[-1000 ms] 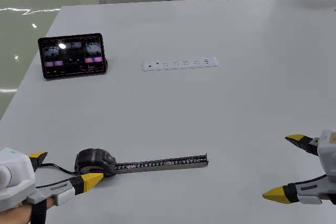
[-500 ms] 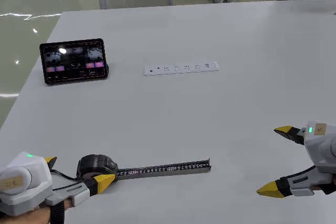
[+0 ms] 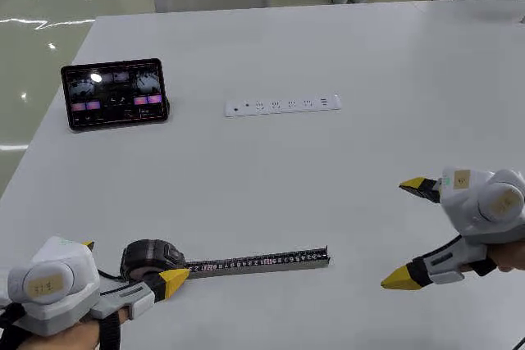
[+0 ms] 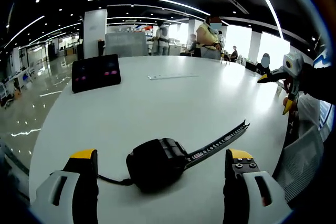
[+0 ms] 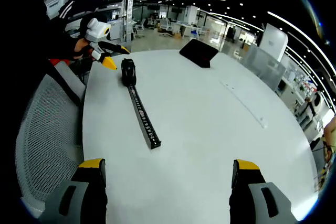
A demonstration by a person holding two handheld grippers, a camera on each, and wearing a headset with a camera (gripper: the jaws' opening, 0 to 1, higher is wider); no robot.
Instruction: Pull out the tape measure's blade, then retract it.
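The black tape measure case [image 3: 150, 258] is laid on the white table [image 3: 328, 161]. The blade [image 3: 258, 263] is extended straight; it is laid flat.

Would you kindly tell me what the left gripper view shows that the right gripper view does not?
Left gripper view: the tape measure's case close up between the open left tongs, its cord, the right tongs at the right, people standing behind. Right gripper view: the blade's end hook nearby, the left tongs beyond the case, a mesh chair. Shared: the pulled-out blade, tablet, power strip, white table.
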